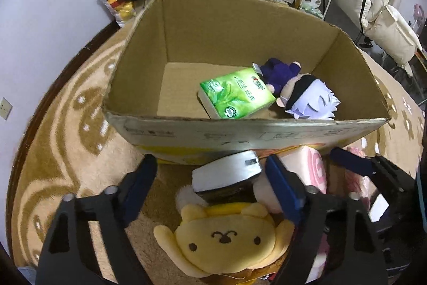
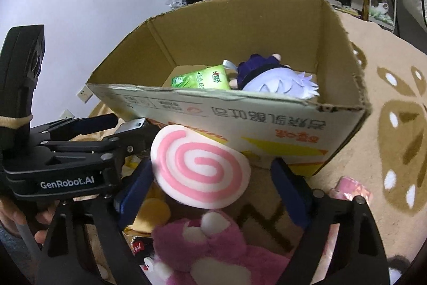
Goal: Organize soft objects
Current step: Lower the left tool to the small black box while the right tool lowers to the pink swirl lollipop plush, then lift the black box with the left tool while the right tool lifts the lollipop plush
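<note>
Lying between spread right tongs [image 2: 213, 178] swirl cushion [image 2: 198, 168], left tongs [image 1: 210, 178] spread over yellow plush [image 1: 226, 239].

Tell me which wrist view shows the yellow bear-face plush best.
Left wrist view. The yellow bear-face plush lies face-up between the open left gripper fingers, with eyes, nose and both ears visible. The right wrist view catches only a yellow sliver behind the white cushion with a pink spiral.

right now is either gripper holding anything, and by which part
Nothing is held. The left gripper is open around the silver pack; the right gripper is open around the swirl cushion.
</note>
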Motion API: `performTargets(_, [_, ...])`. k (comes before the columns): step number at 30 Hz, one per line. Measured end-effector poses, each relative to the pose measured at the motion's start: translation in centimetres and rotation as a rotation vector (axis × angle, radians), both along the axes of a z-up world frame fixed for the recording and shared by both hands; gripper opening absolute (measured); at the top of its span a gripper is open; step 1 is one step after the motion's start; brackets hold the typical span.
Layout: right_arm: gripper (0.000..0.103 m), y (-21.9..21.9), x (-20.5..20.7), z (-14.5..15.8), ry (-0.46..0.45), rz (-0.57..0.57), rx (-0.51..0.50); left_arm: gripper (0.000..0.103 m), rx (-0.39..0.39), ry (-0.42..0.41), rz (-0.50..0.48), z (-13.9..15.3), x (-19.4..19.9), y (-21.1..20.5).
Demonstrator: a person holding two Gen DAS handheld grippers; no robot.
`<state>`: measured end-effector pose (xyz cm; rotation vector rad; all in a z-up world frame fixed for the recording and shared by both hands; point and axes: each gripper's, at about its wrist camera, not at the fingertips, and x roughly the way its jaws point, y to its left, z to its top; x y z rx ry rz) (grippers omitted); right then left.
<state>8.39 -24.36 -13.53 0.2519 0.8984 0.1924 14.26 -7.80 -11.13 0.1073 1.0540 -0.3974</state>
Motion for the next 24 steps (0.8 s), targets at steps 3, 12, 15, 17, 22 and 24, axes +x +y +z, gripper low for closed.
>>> performTargets(3, [0.067, 0.1, 0.2, -0.3, 0.017, 0.023, 0.038, 0.054, -0.019, 0.043, -0.004, -0.5, 0.1, 0.1])
performTargets(12, [0.046, 1.1, -0.4, 0.1, 0.016, 0.035, -0.005, 0.045, -0.004, 0.004, -0.007, -0.1, -0.6, 0.1])
performTargets(15, [0.047, 0.8, -0.4, -0.1, 0.027, 0.020, 0.004, 0.045, 0.012, -0.033, 0.002, 0.6, -1.1, 0.5])
performTargets(17, [0.040, 0.5, -0.4, -0.4, 0.047, 0.016, 0.012, 0.045, 0.008, -0.043, 0.007, 0.9, -1.2, 0.8])
performTargets(22, [0.026, 0.7, -0.5, -0.1, 0.045, 0.018, -0.007, 0.045, 0.036, -0.082, 0.037, 1.6, -1.5, 1.4])
performTargets(24, [0.025, 0.6, -0.8, 0.2, 0.035, 0.014, -0.003, 0.045, 0.045, -0.112, 0.049, 2.3, -2.2, 1.9])
